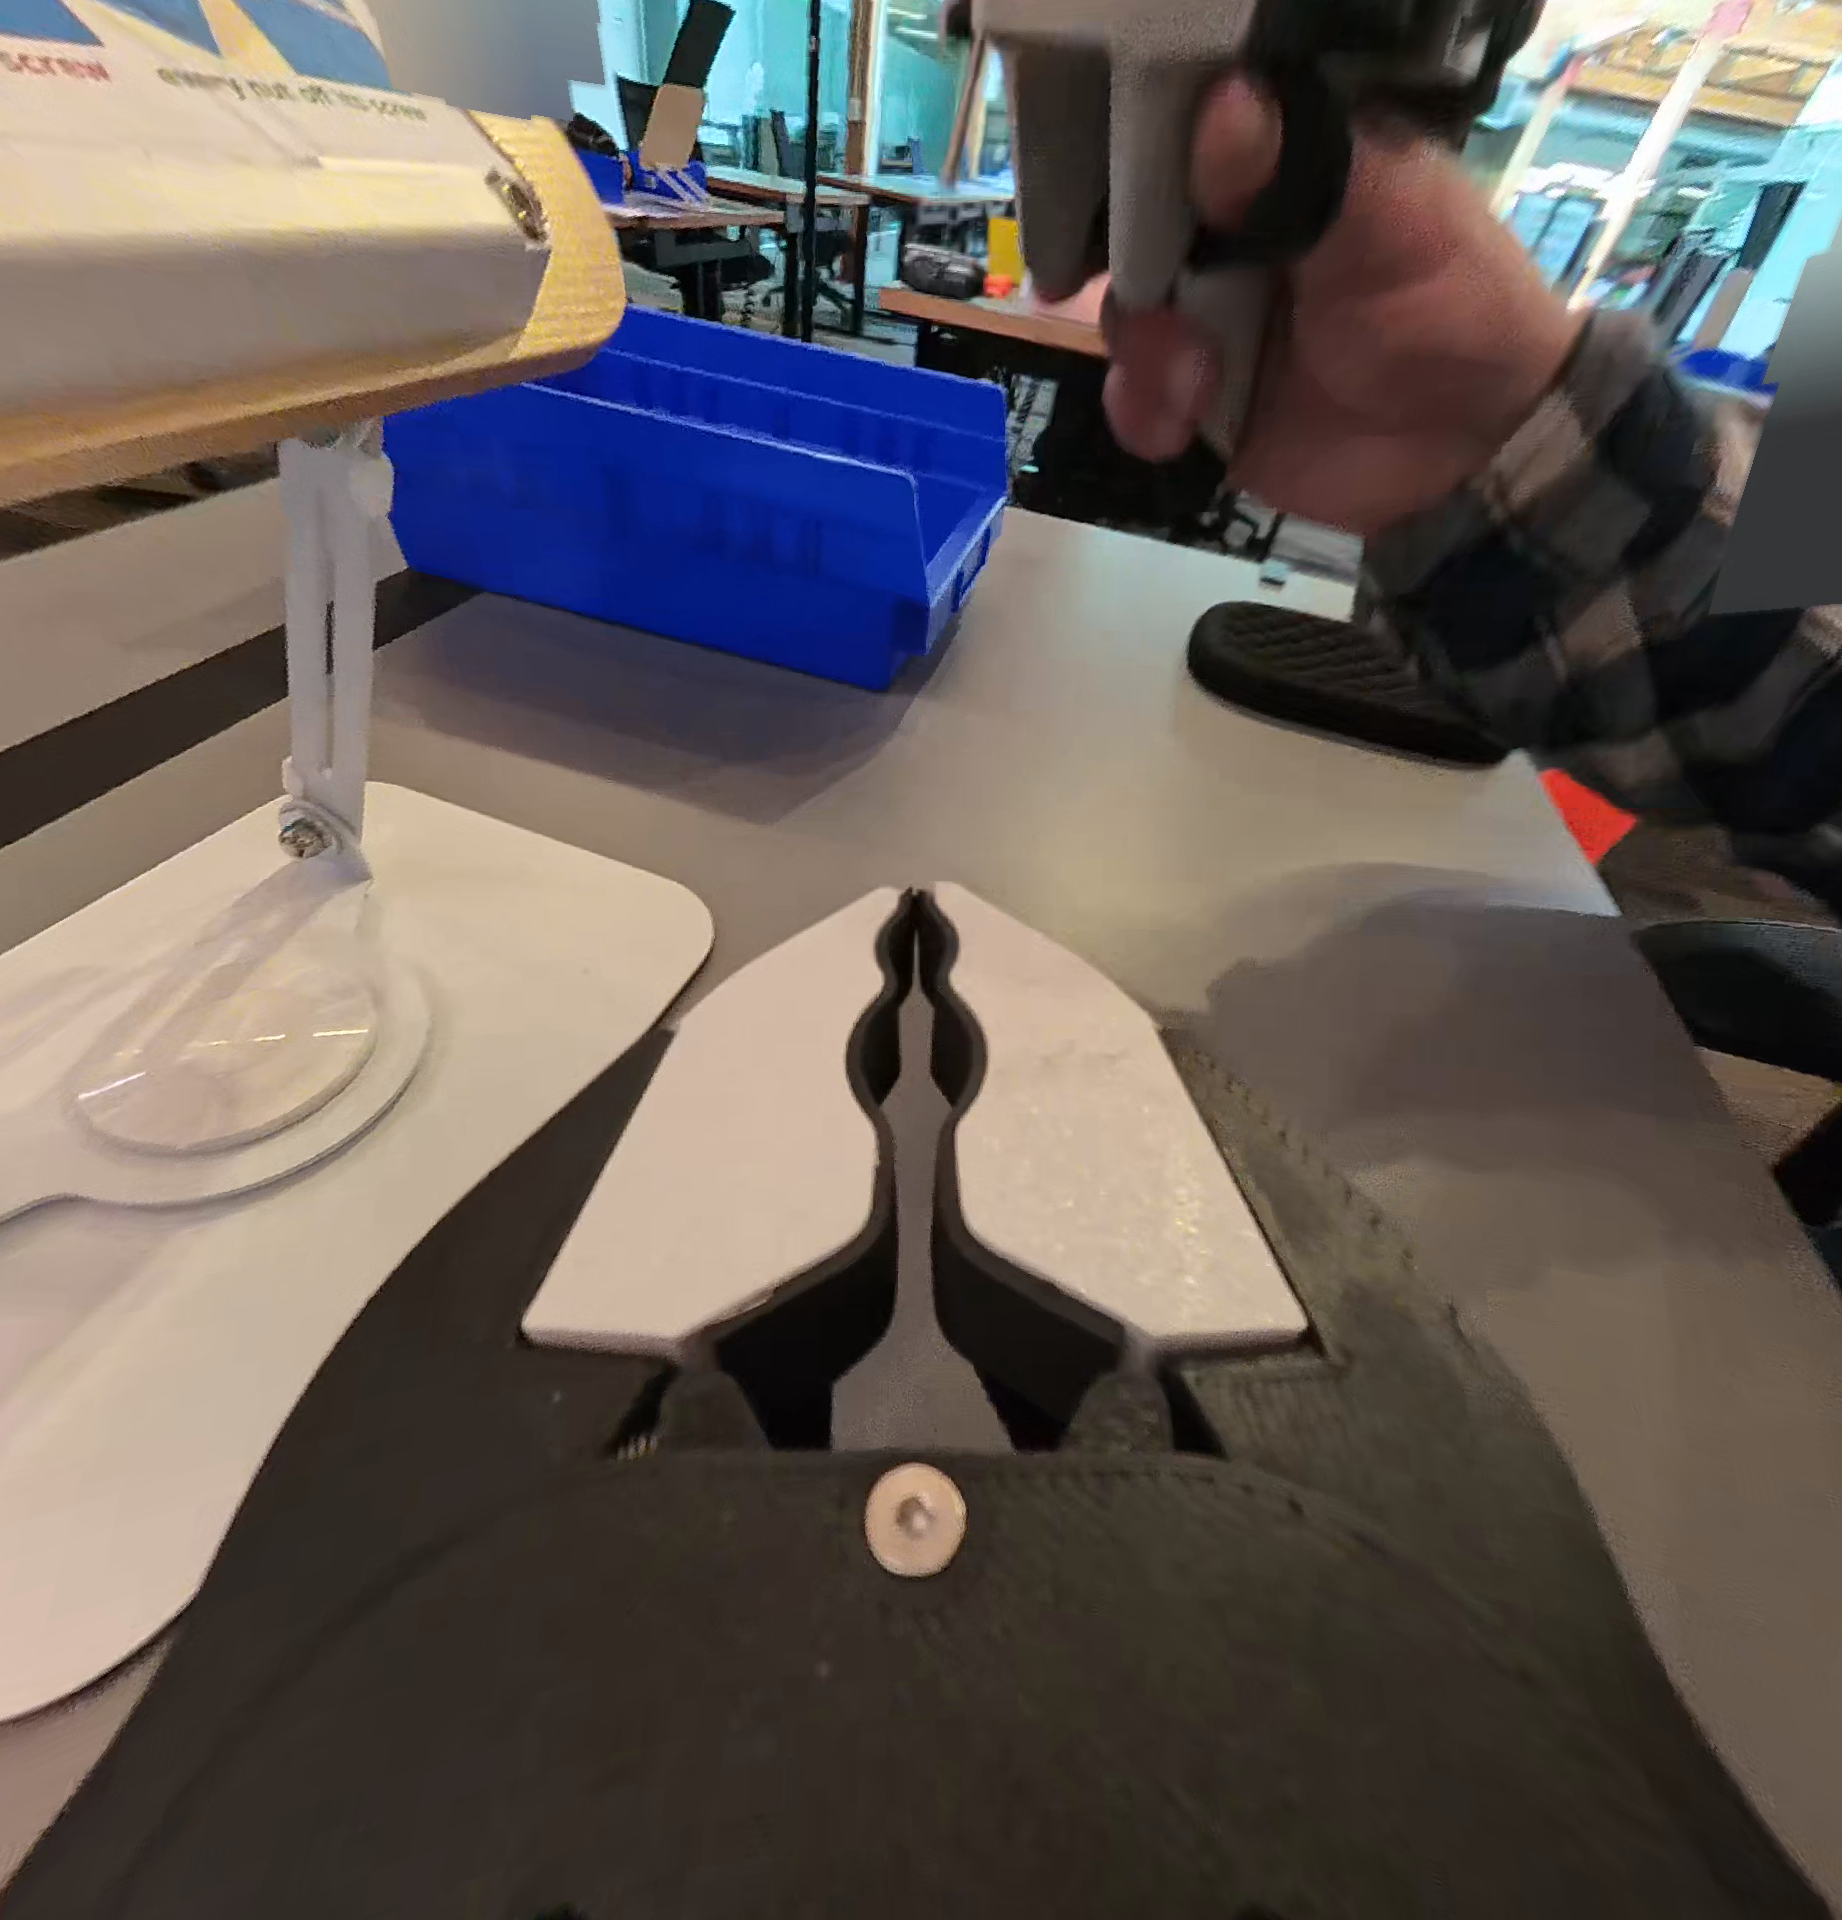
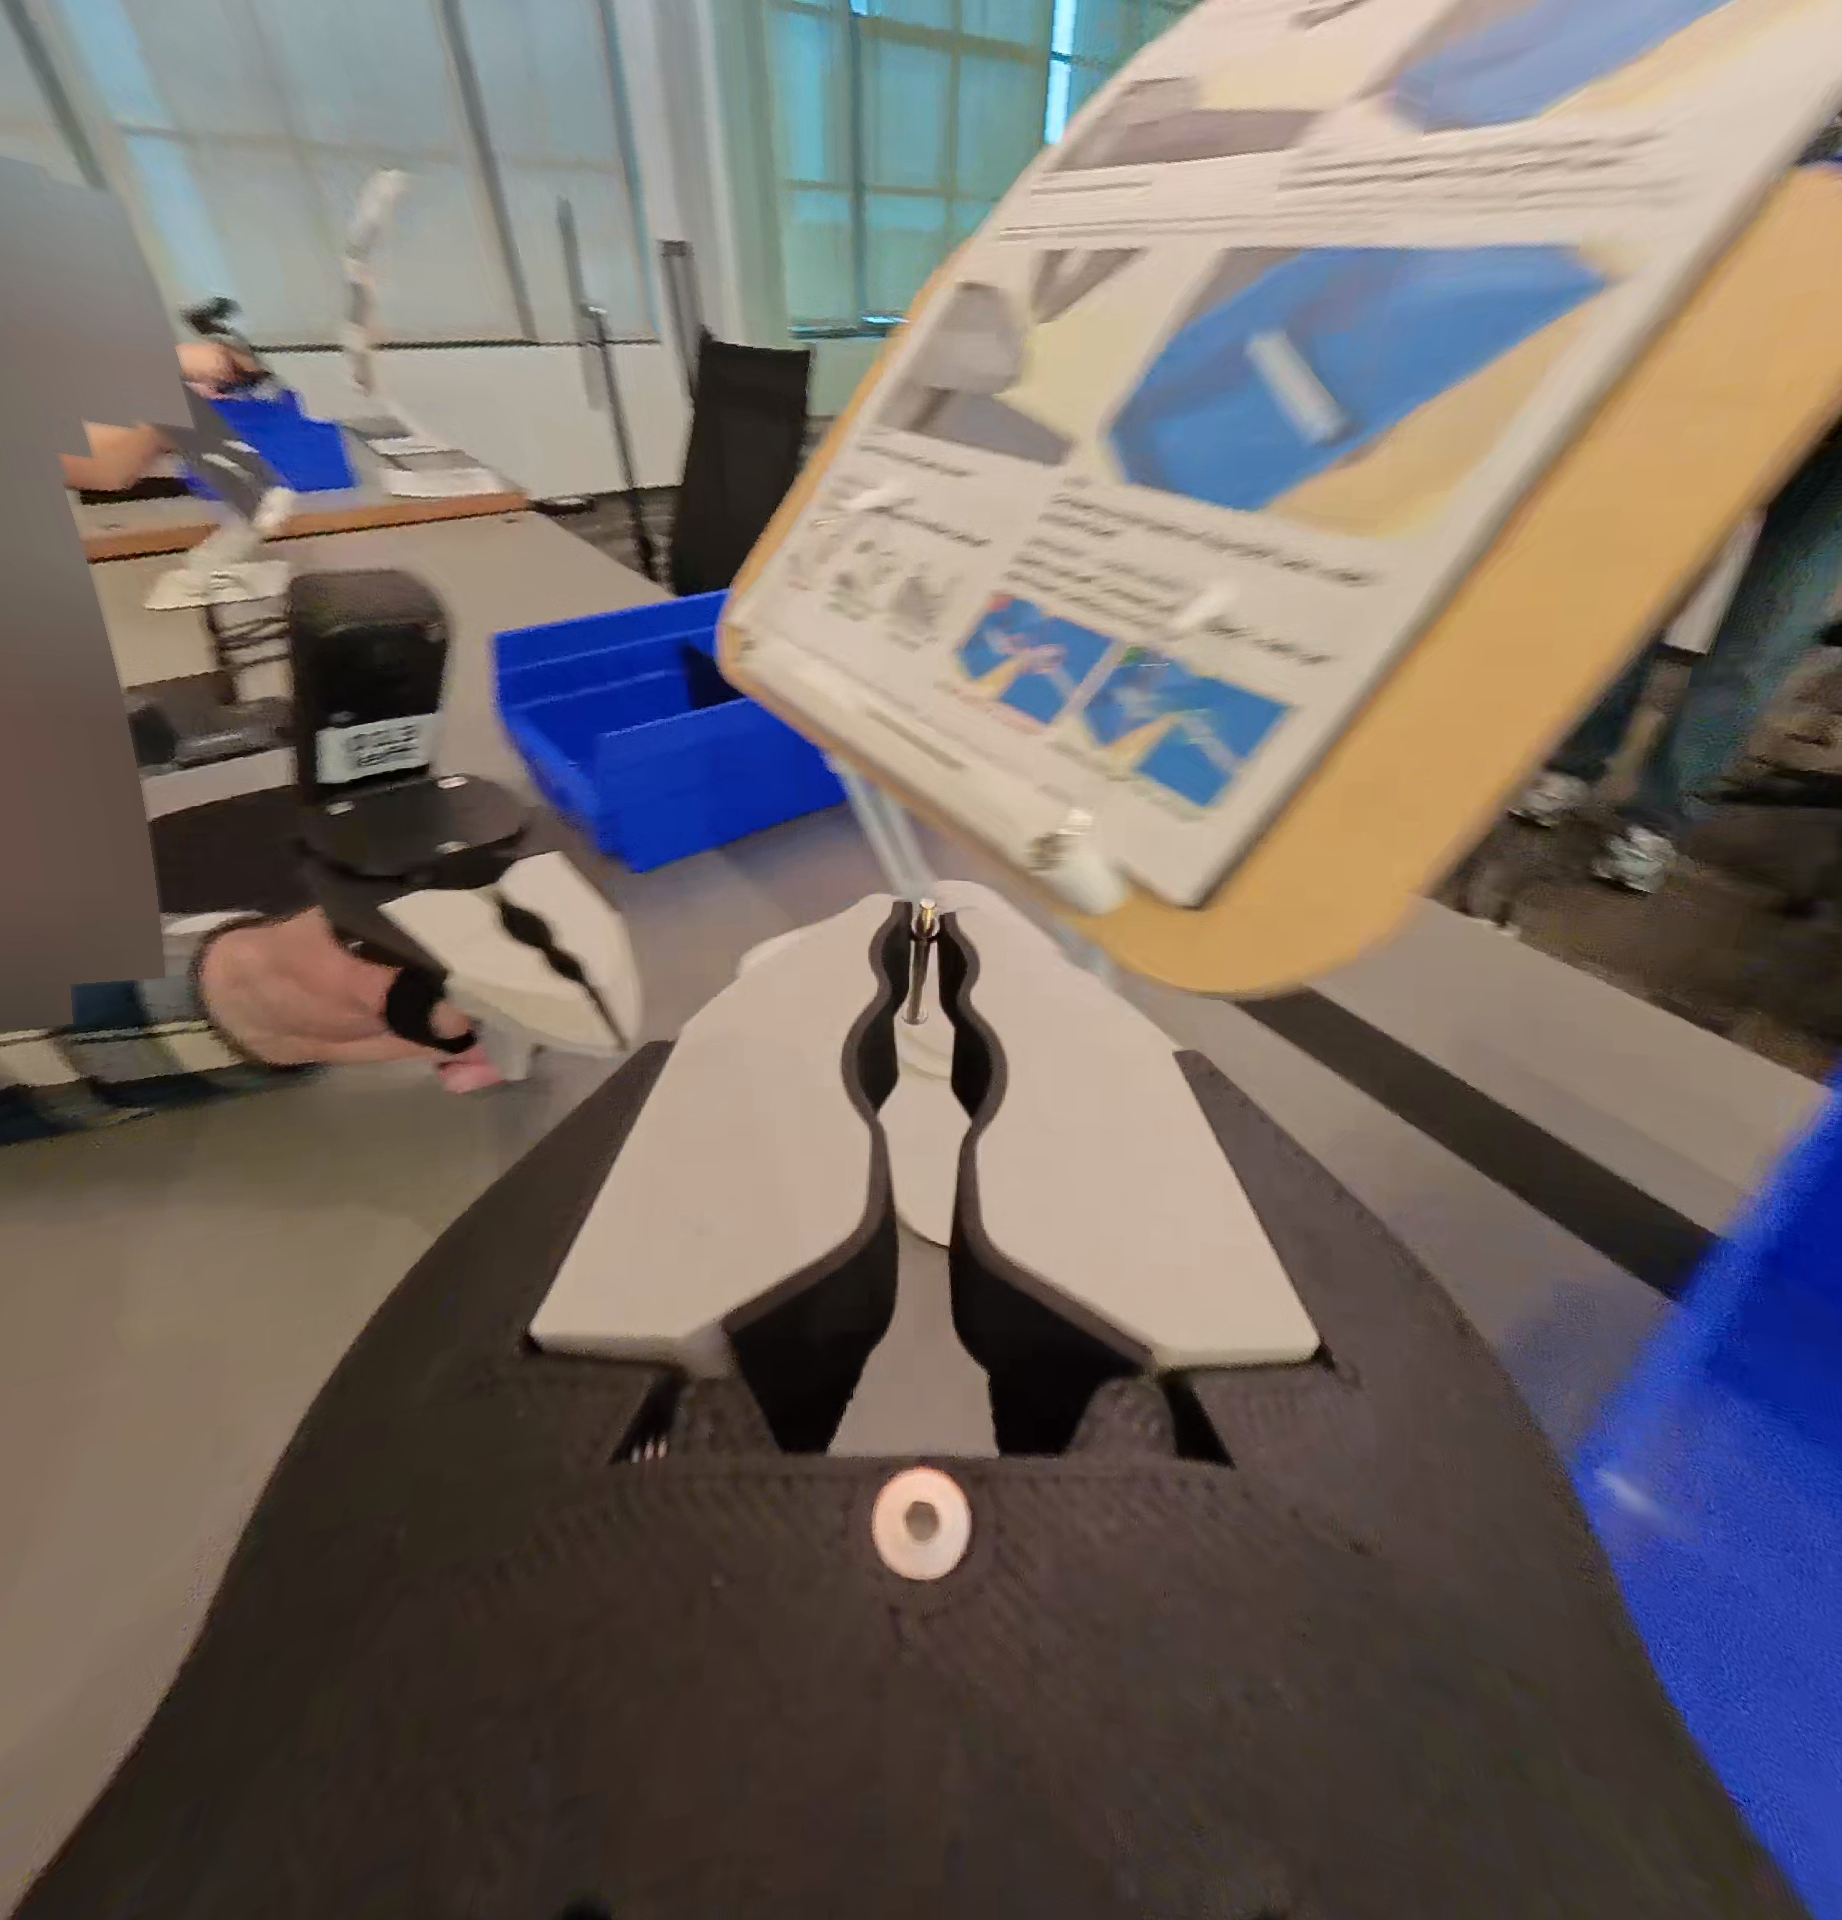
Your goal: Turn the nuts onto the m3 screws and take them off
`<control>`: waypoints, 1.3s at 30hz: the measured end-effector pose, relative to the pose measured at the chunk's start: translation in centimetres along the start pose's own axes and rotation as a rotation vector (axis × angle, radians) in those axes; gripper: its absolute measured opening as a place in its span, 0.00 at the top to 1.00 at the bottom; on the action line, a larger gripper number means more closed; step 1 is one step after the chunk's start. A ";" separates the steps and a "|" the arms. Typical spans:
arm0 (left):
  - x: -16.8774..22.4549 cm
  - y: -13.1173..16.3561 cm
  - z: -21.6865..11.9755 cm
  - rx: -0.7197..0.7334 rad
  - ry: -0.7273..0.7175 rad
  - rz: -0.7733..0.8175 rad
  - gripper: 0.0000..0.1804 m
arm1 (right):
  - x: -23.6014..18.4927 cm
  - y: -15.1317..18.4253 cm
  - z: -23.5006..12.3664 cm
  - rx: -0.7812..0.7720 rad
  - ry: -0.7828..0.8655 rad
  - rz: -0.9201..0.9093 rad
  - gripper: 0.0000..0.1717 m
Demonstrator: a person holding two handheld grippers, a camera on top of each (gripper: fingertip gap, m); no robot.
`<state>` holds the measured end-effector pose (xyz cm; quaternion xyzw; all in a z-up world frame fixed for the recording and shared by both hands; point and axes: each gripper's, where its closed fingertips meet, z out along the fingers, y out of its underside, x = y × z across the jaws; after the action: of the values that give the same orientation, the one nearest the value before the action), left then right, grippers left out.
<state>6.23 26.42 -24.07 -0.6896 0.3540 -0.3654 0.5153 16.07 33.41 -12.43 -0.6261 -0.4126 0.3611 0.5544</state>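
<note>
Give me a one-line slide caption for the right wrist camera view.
Right claw closed on a thin metal screw, before a tilted instruction board and blue bin.

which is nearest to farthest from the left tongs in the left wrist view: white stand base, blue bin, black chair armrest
From the left tongs:
1. white stand base, just left of the tips
2. black chair armrest, ahead to the right, at the table's edge
3. blue bin, farther ahead, left of centre

We note tall windows (image 2: 896, 156) at twelve o'clock, bright daylight, a black chair (image 2: 740, 468) below them, and wooden desks (image 1: 1000, 312) at one o'clock beyond our grey table (image 1: 1104, 727).
</note>
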 end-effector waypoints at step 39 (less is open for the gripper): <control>-5.3 -2.8 -6.7 -0.098 -0.425 0.199 0.90 | 4.4 4.3 -0.6 -0.415 0.305 -0.218 0.98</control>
<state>-1.82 28.59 -20.75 -0.7371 0.3209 -0.1418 0.5776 18.85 36.99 -16.57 -0.7251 -0.4546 0.1088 0.5057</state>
